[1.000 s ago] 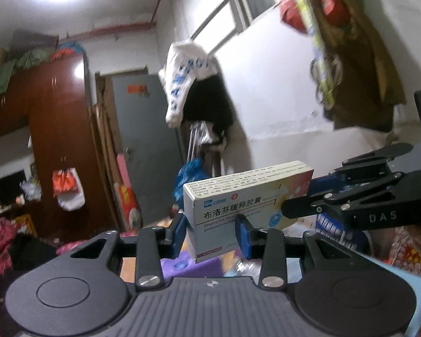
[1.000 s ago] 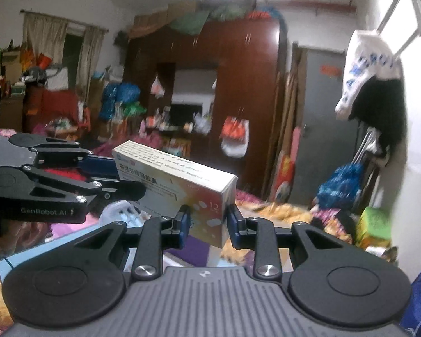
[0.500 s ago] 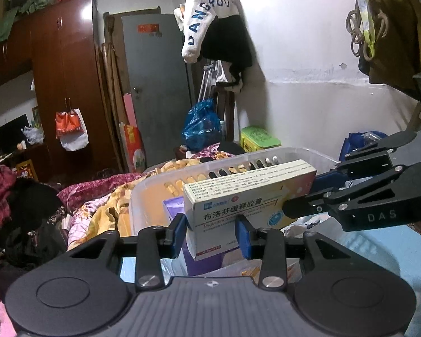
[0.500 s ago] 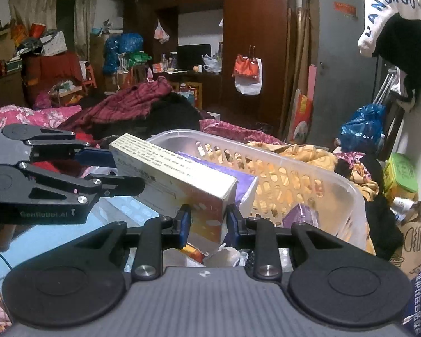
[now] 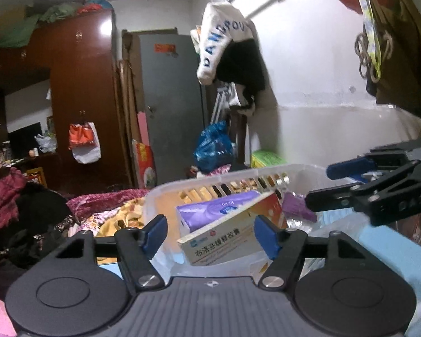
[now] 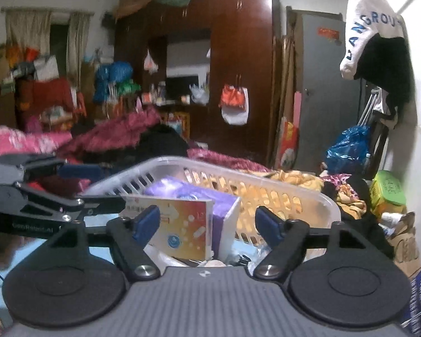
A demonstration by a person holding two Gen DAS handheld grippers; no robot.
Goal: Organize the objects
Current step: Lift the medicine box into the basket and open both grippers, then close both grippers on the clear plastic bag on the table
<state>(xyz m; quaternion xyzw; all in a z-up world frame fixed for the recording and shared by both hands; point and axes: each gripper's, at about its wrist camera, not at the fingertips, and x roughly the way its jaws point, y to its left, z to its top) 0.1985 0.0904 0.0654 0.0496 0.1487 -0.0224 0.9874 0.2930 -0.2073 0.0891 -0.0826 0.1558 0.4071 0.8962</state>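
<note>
The medicine box (image 5: 233,233) lies in the slotted plastic basket (image 5: 269,178), tilted, leaning against the purple pack (image 5: 210,210) just behind it. It sits straight ahead of the left gripper (image 5: 210,231), between that gripper's spread blue pads but a little beyond them, touching neither as far as the left wrist view shows; its long axis runs across the gap from pad to pad, rising toward the right-hand end. From the right gripper (image 6: 207,221) the same box (image 6: 179,227) shows its short end face, ahead and toward the left pad (image 6: 146,221), so its length runs away from that tool and partly toward the left one. The left gripper looks the nearer and squarer to it, though I would judge no re-grasp is needed, since the box seems placed. Both grippers stand wide open and hold nothing. Half a second ago each was closed on one end of the box, carrying it level above the basket; now both have let go, the box has dropped in and tipped, and the right gripper (image 5: 379,193) has drawn off to the right of the left one.
</note>
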